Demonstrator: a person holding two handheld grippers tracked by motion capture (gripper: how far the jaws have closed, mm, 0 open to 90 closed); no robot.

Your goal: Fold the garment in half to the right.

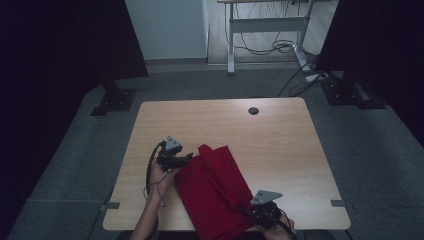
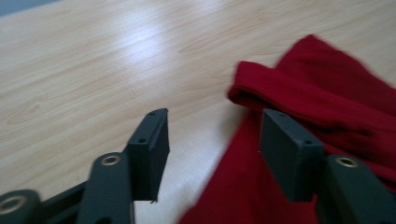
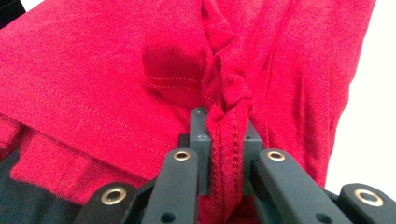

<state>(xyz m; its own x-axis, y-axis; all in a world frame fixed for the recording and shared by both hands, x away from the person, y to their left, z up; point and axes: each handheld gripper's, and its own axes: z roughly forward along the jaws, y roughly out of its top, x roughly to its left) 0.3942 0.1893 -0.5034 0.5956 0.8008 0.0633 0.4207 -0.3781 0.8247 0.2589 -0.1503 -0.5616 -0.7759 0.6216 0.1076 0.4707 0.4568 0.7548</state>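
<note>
One red knit cloth point(image 1: 215, 192), hemmed, lies bunched on smooth wood point(image 1: 270, 140).

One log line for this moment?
left gripper: open, beside red cloth | right gripper: shut on cloth hem | cloth on table

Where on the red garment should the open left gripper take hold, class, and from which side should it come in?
Probably the rolled fold at the red garment's near corner. It stands thick and raised off the wooden table, so the pads can close around it. Bring the left gripper in low from the bare table side, where its open jaws already face. The right gripper pins a bunched hem.
</note>
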